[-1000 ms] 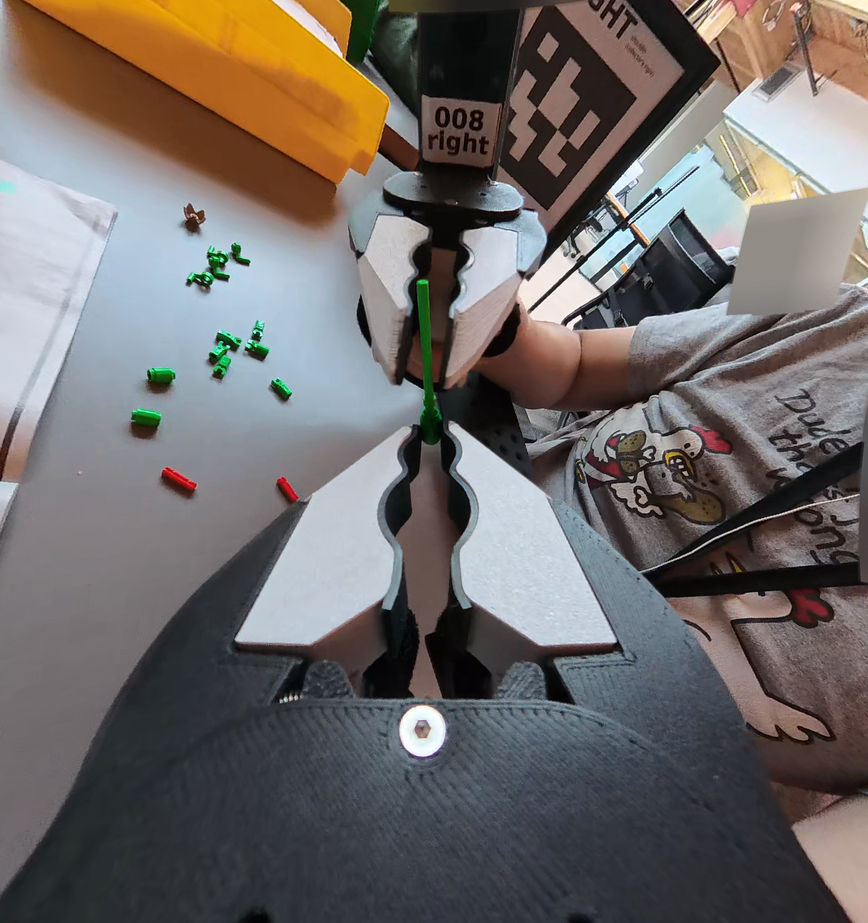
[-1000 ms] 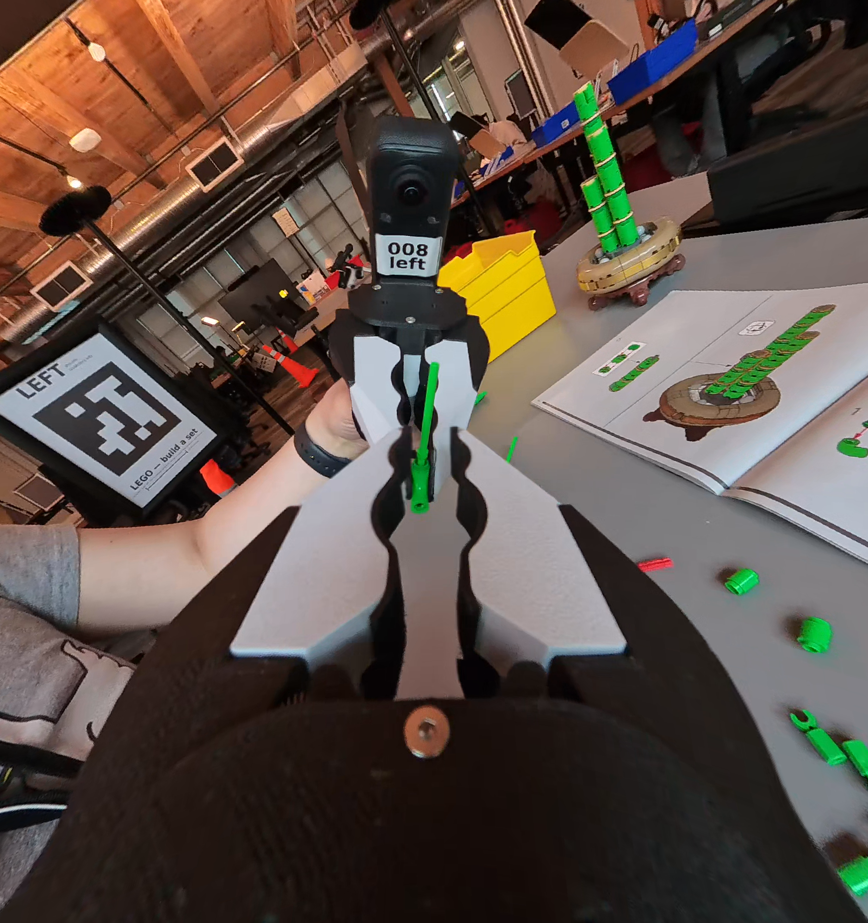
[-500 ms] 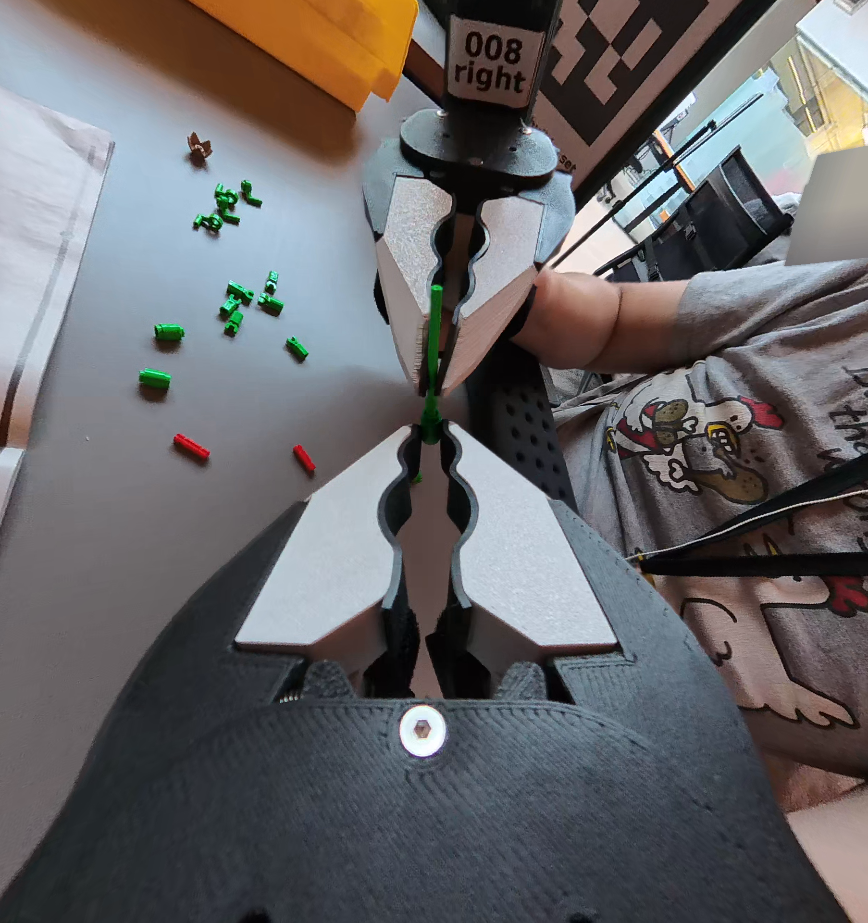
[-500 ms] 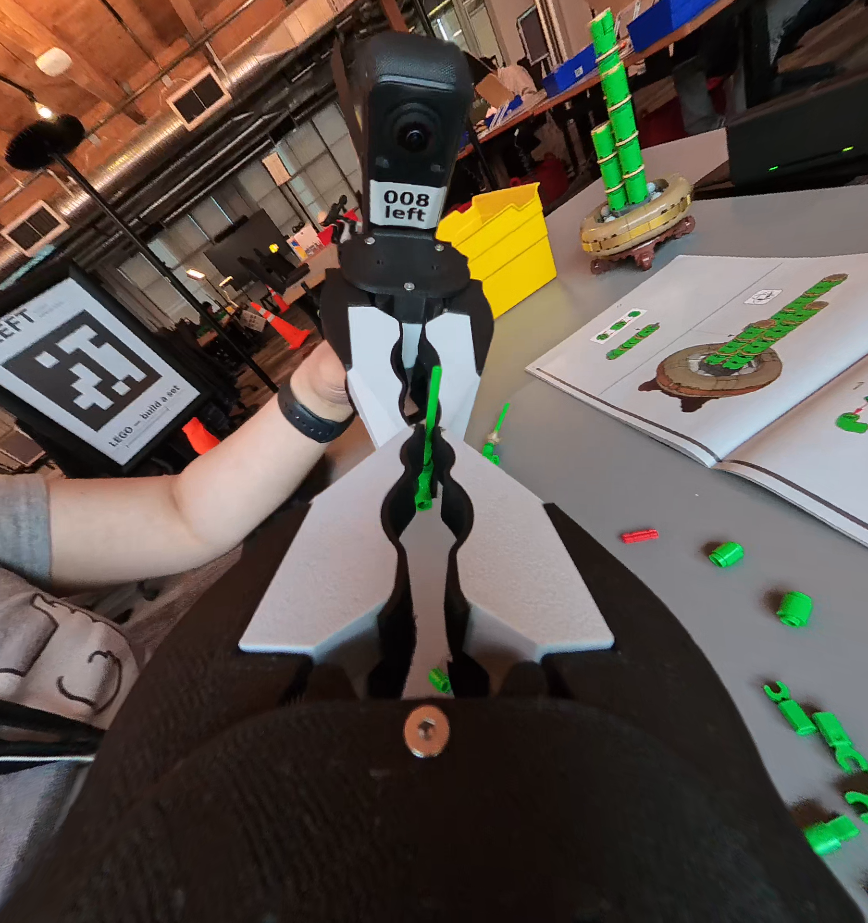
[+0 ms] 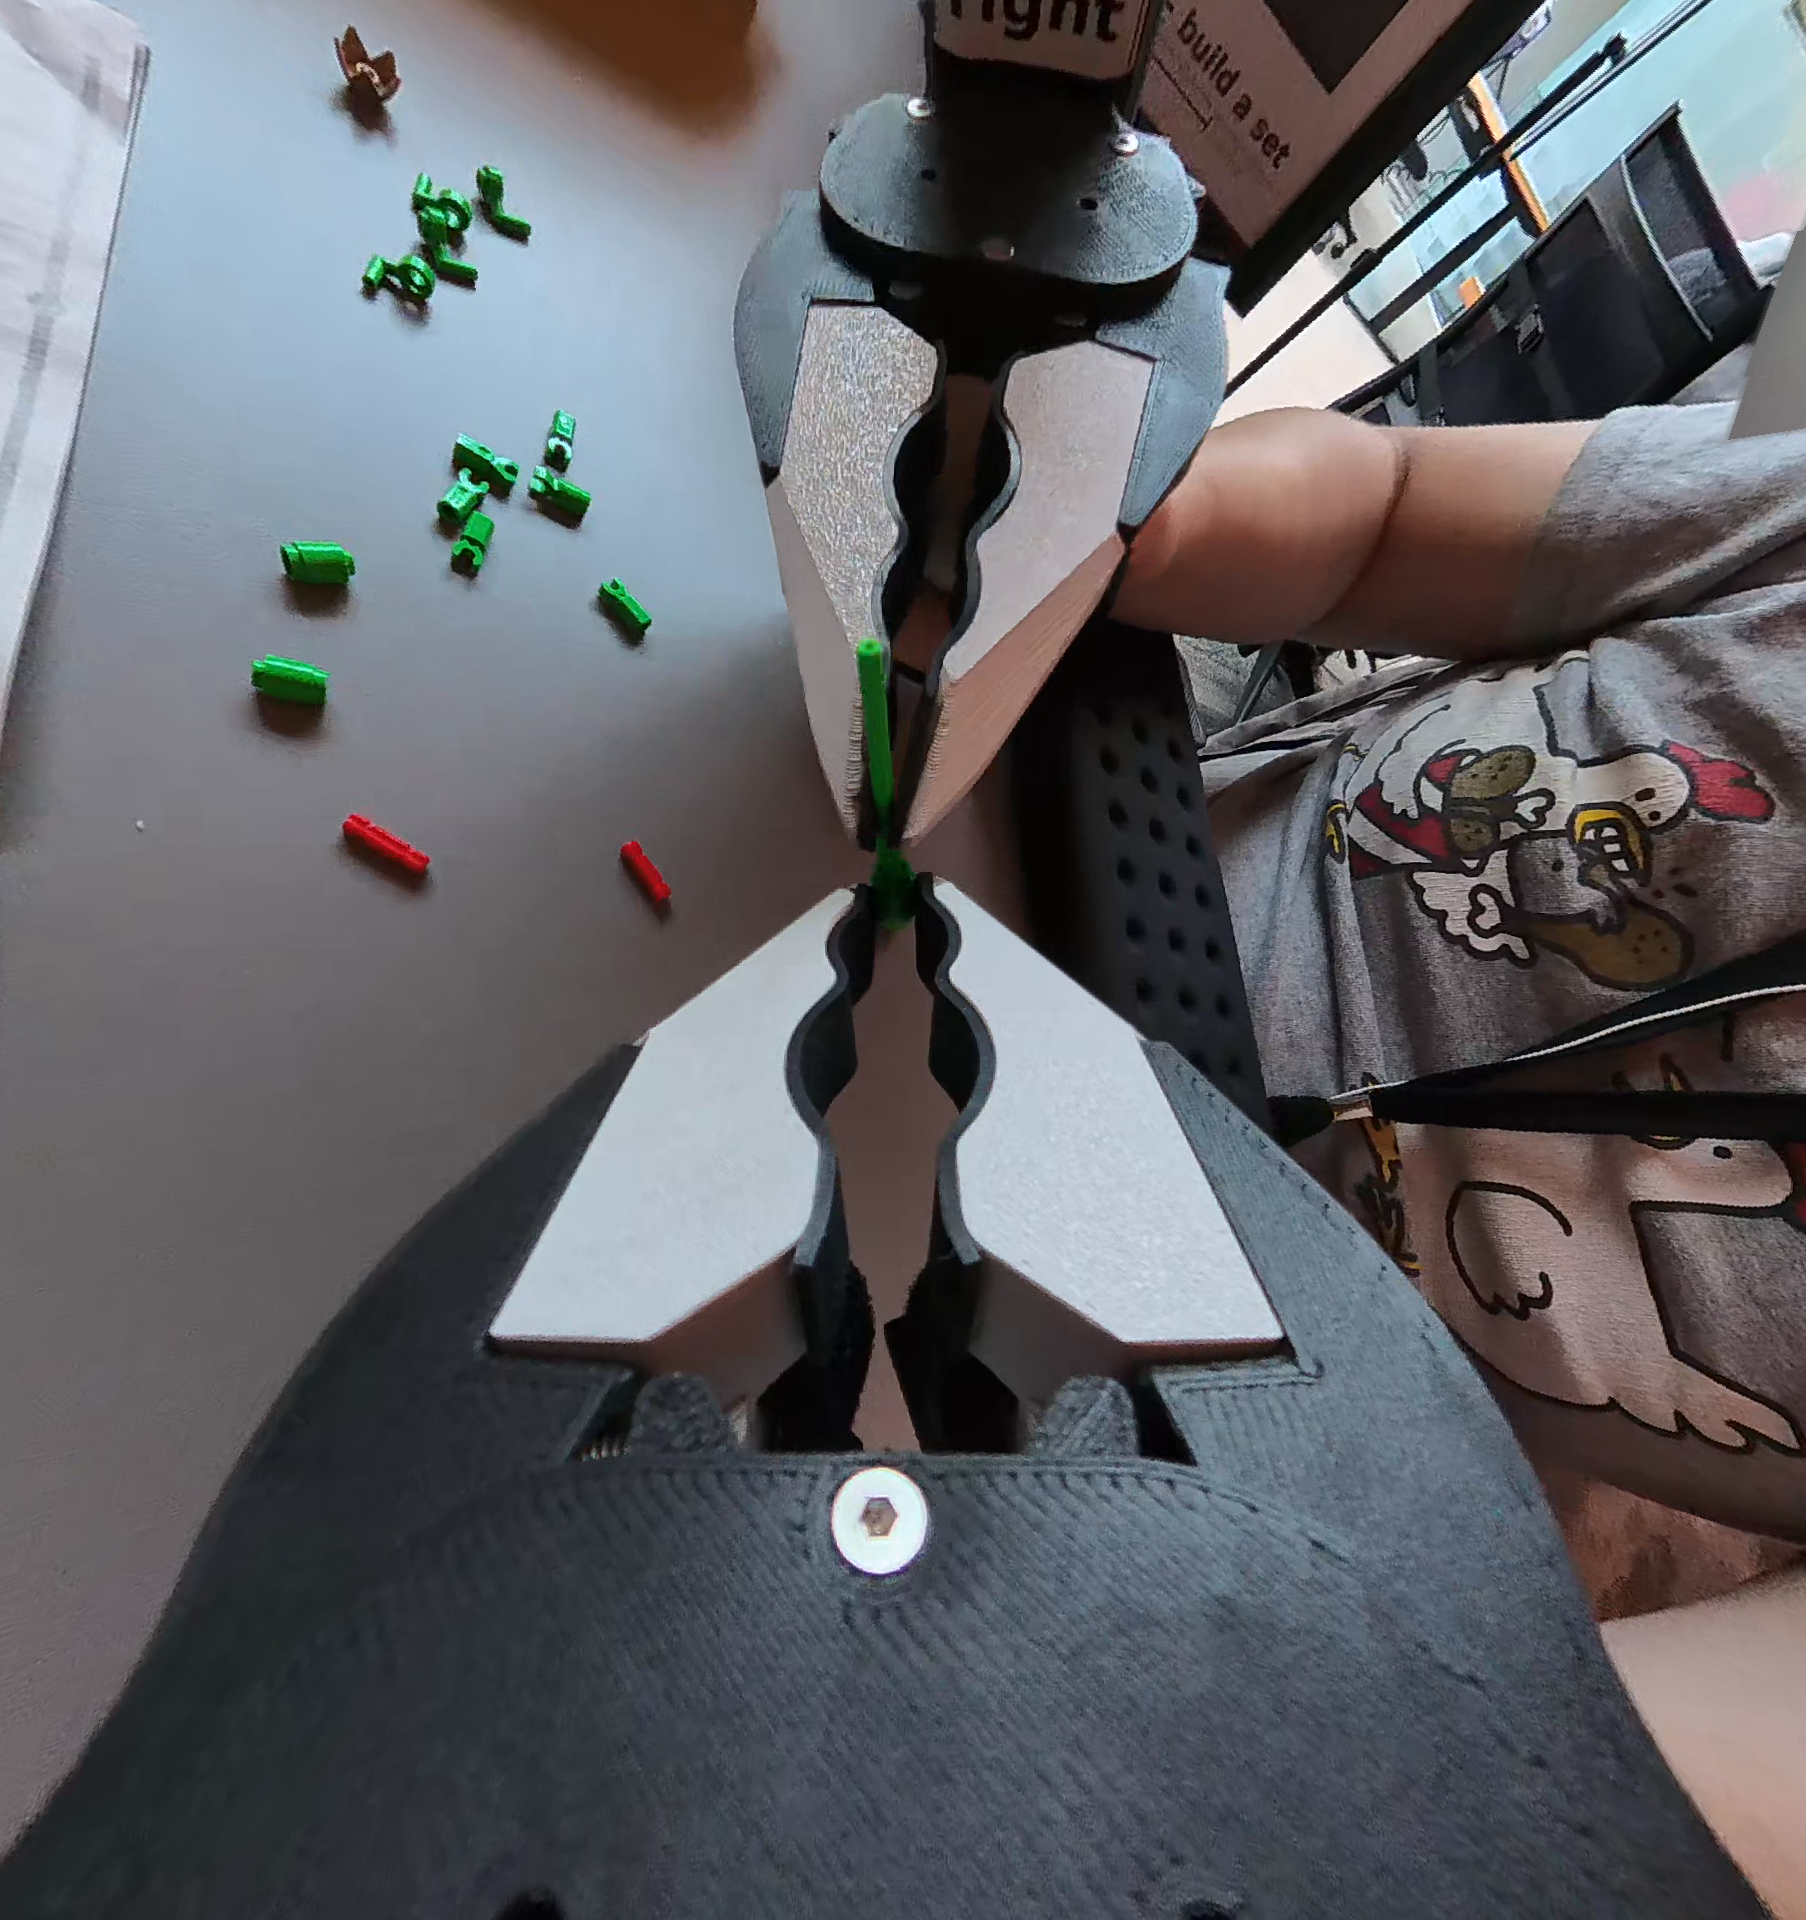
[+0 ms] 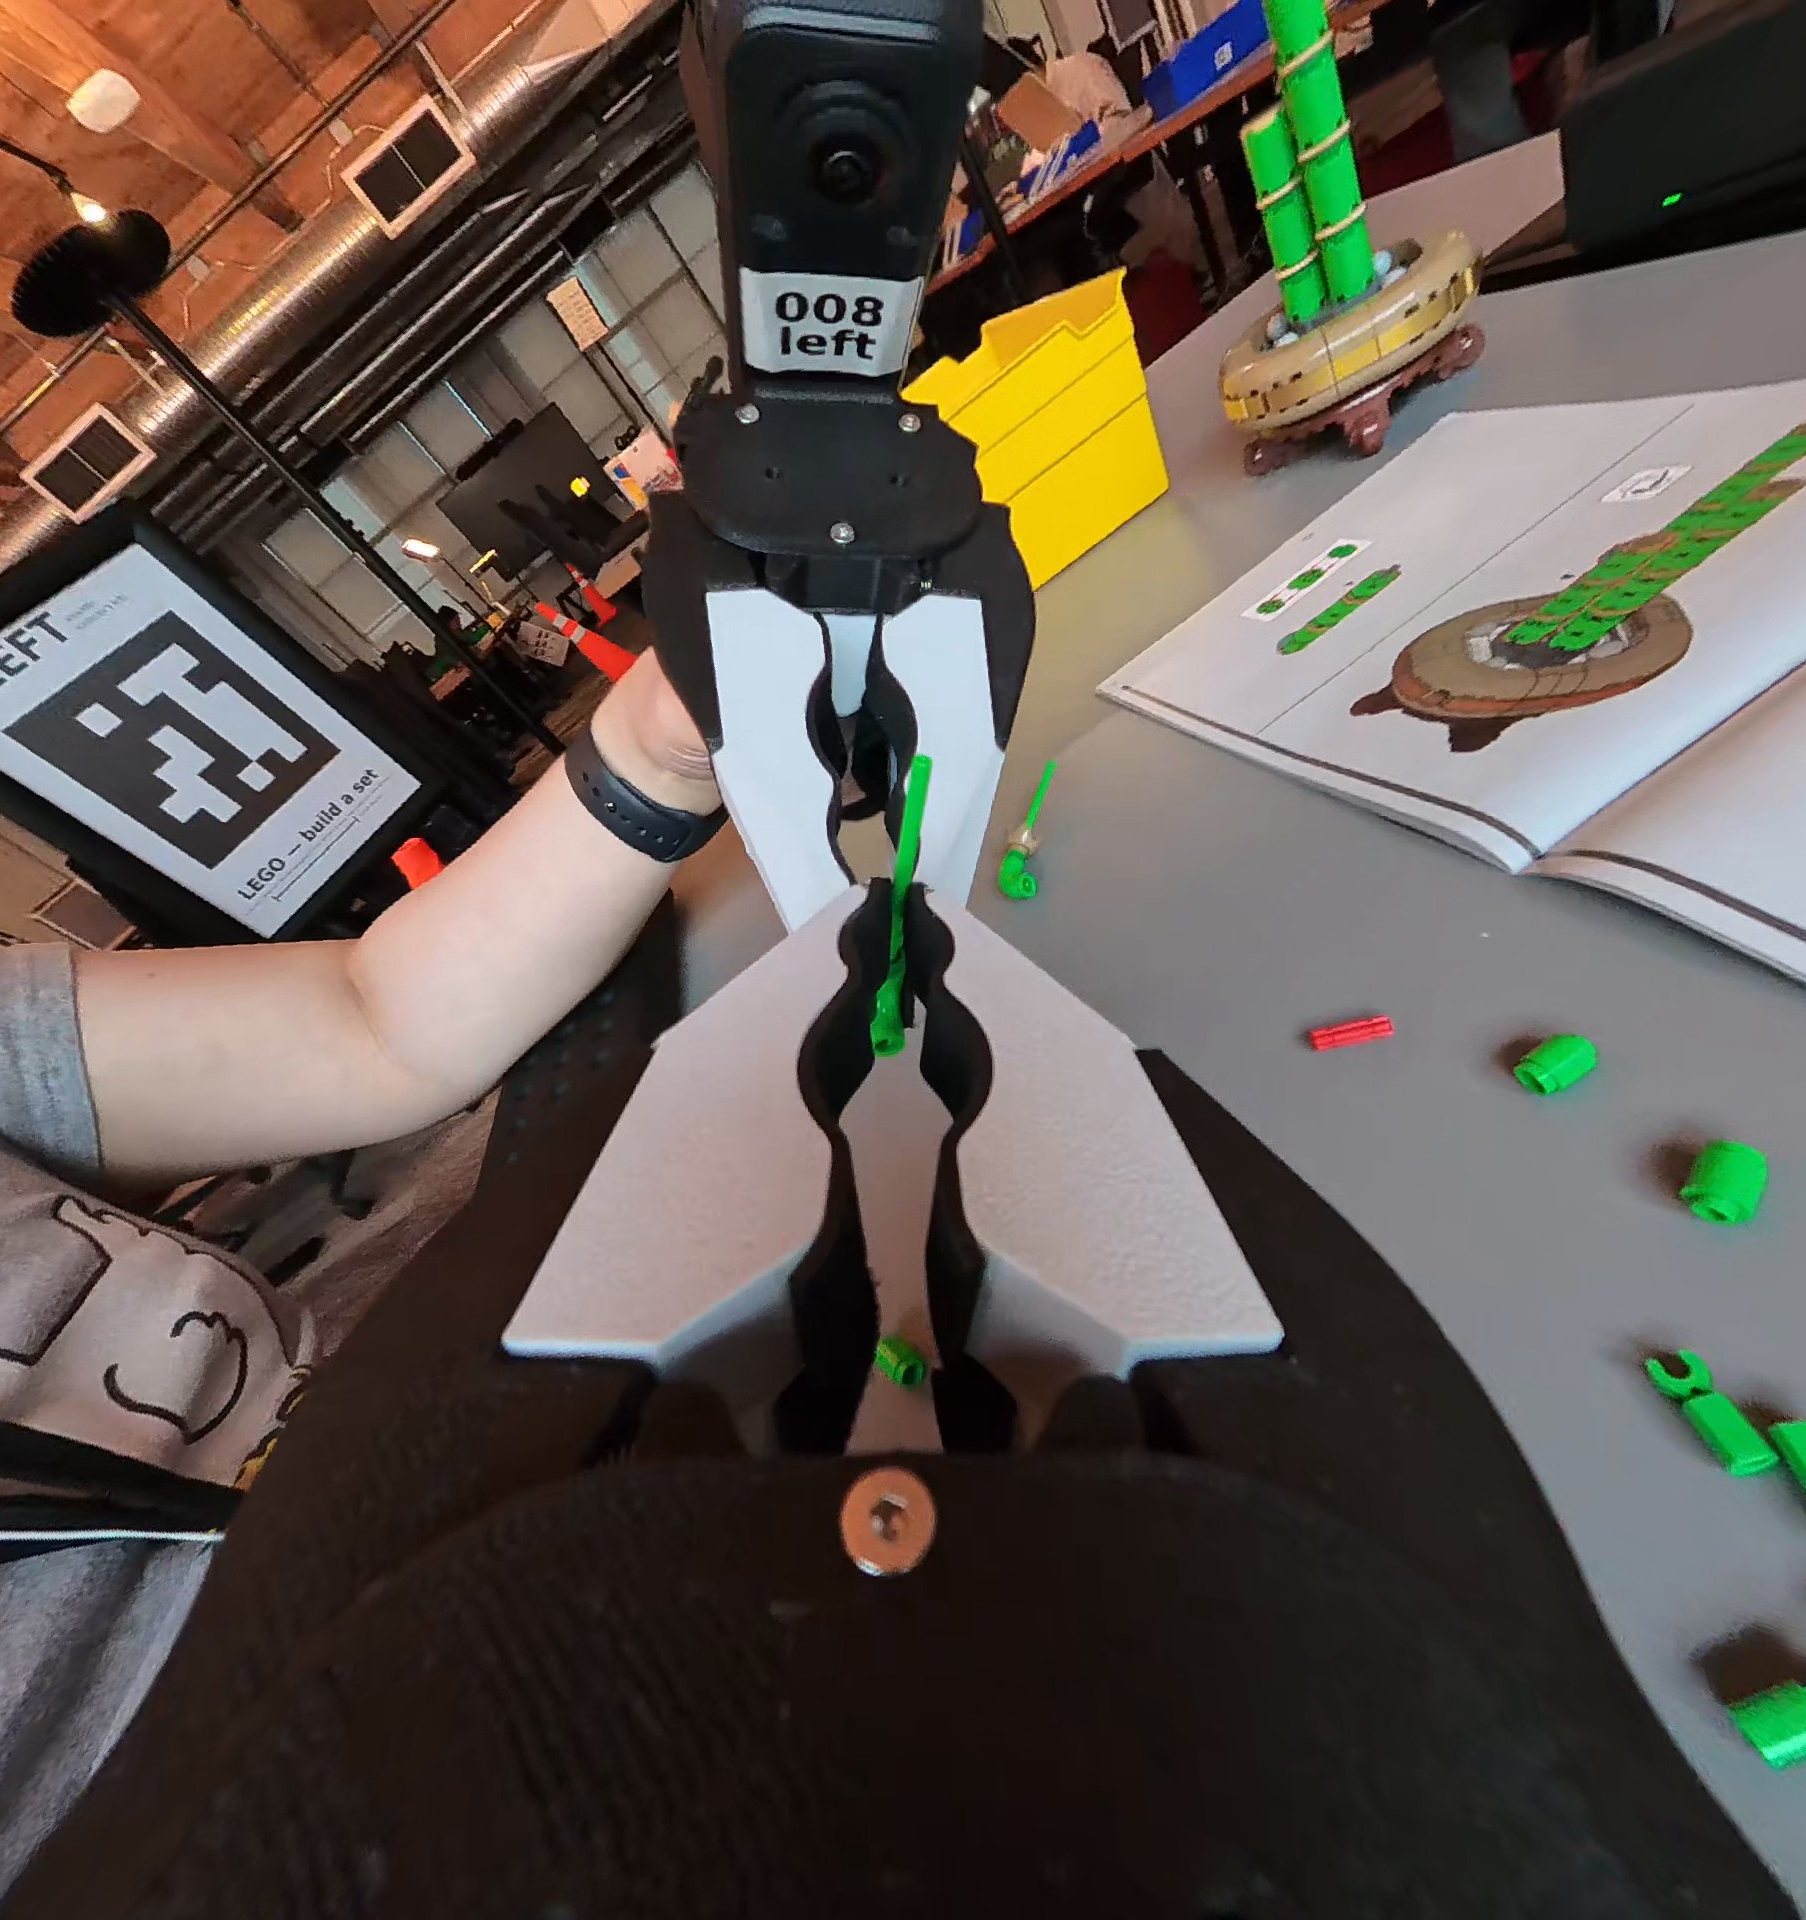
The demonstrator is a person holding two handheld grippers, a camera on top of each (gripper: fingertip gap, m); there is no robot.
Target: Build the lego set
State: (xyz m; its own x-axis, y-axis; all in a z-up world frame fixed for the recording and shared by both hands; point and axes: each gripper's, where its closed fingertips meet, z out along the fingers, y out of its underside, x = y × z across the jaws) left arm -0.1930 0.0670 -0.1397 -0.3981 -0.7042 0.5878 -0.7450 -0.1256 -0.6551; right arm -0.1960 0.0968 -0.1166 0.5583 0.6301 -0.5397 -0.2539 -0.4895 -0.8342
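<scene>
While the grey table (image 6: 1294, 935) carried the open instruction booklet (image 6: 1657, 790) at the right, a yellow bin (image 6: 1065, 436) and the part-built bamboo model (image 6: 1335, 301) stood farther back, well apart from the work, probably parked there so the pages could be read beside the loose pieces. Both grippers met nose to nose above the table edge, in front of the person's grey shirt (image 5: 1501, 935), likely so that each camera could see the joint. The left gripper (image 5: 891, 902) was clamped at its very tips on the knobbed end of a thin green stem (image 5: 874, 727). The right gripper (image 6: 894, 914) was closed around the same stem farther along; its tips looked pressed on it, though whether they gripped hard or merely guided I could not tell. Holding both ends seemed meant to keep so slender a rod from bending or slipping during a push or a handover. A second stem (image 6: 1029, 831) with a curved foot lay on the table just beyond. Small green connectors (image 5: 483, 488) and two red pins (image 5: 385, 844) lay scattered between booklet and grippers, near enough to pick next.
</scene>
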